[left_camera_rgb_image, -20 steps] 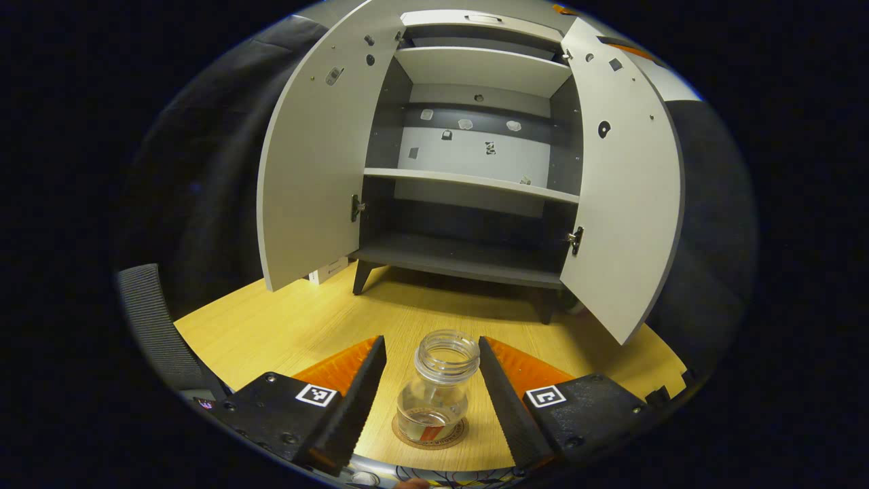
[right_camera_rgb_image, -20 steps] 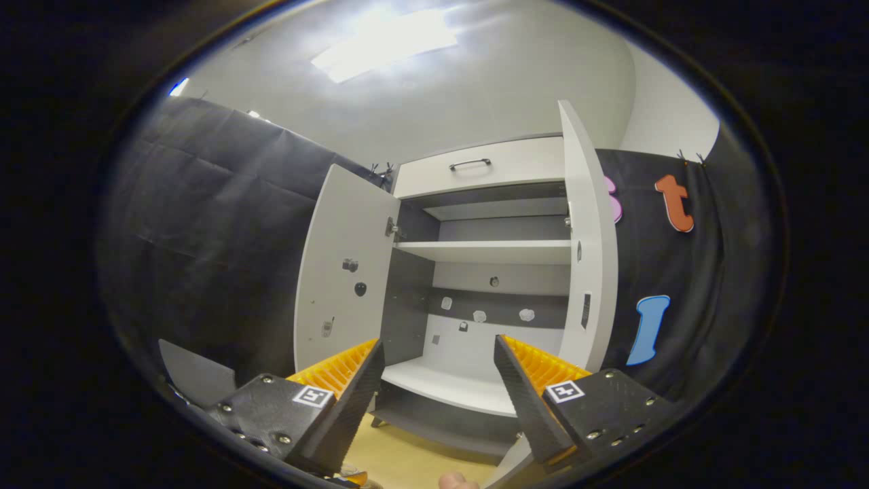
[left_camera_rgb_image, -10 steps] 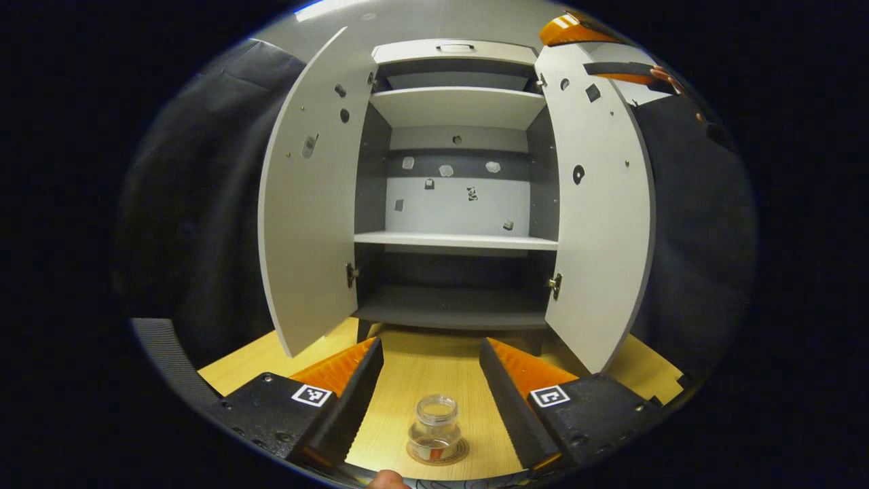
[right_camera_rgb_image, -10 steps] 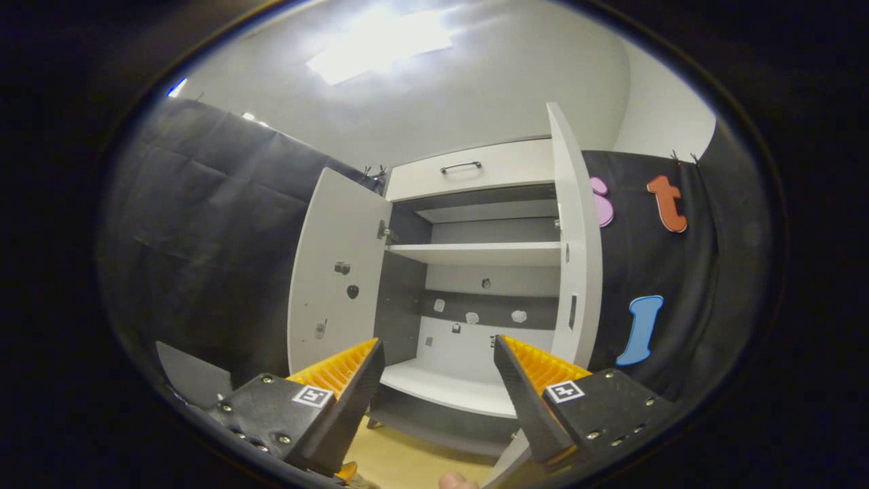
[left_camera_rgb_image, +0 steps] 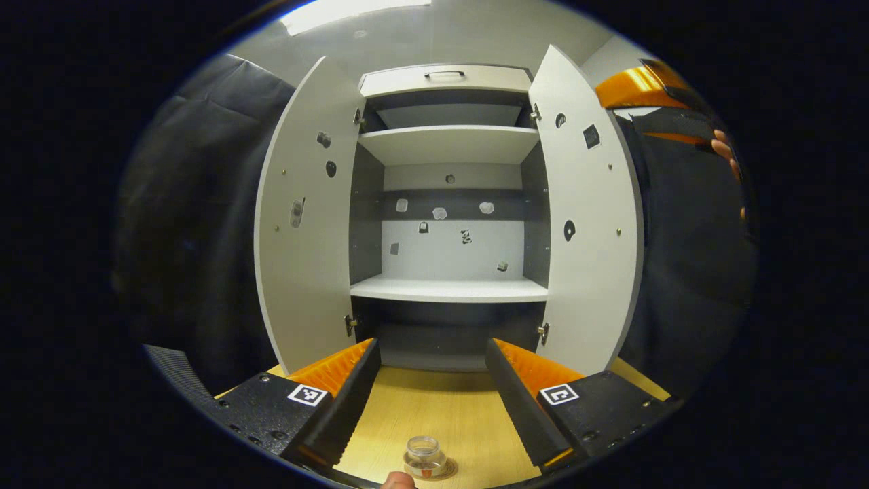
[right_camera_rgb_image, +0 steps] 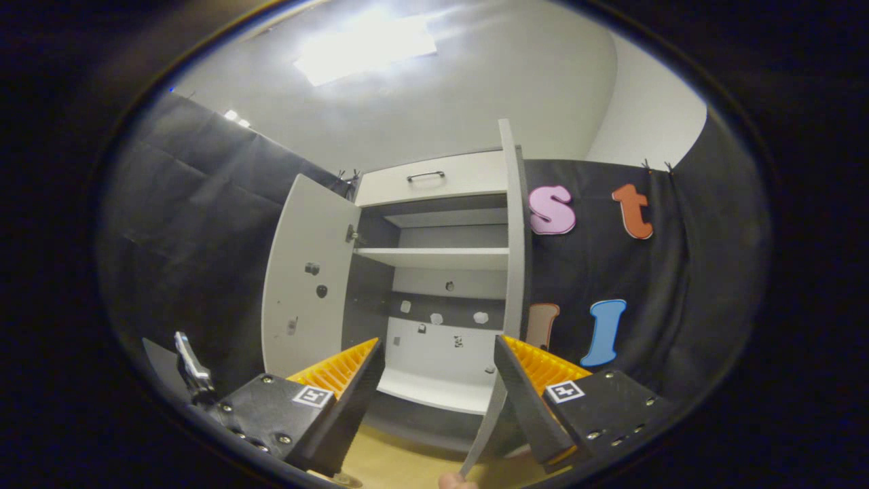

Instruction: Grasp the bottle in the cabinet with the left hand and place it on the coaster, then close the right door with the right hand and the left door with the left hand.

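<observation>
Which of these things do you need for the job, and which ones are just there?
Needed for the job:
- bottle
- coaster
- right door
- left door
- left hand-held gripper, open
- right hand-held gripper, open

Just there:
- drawer handle
- shelves
- wooden table

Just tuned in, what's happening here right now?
The bottle stands on the coaster on the wooden table, free of the open left gripper. Both cabinet doors are open. The open right gripper is at the right door, seen edge-on; the left door waits.
</observation>
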`<state>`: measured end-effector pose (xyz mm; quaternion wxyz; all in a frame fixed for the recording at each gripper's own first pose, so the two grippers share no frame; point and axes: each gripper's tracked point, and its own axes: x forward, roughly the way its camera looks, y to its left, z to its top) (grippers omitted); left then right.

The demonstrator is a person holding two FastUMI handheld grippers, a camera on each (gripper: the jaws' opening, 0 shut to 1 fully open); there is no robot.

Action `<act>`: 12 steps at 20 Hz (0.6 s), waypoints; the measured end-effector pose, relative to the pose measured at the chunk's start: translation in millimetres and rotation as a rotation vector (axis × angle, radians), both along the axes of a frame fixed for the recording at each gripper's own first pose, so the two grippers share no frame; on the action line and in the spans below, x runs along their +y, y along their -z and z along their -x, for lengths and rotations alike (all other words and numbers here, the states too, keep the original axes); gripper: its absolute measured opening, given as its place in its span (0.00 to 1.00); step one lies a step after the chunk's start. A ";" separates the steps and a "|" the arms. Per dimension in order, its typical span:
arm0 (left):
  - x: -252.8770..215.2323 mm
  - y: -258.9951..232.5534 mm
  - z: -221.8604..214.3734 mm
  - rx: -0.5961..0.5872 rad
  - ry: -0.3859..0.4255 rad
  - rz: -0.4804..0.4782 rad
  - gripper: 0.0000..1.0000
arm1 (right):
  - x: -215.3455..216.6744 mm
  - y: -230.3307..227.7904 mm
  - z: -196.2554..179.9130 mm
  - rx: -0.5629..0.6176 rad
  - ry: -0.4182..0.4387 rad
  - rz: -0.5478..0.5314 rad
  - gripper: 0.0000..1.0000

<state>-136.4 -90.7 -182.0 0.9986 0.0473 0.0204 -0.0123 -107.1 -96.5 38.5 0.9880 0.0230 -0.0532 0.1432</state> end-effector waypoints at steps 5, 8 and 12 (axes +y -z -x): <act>-13.4 -11.4 -9.6 -0.007 0.026 0.004 0.98 | -46.6 -5.1 -2.1 -0.017 0.109 -0.003 0.98; -12.5 -10.4 -12.3 0.007 0.021 0.020 0.98 | -84.4 -16.9 -2.5 -0.050 0.195 -0.005 0.98; -1.9 -9.0 -12.8 0.017 -0.009 0.057 0.98 | -119.7 -11.6 -10.5 -0.029 0.278 -0.009 0.98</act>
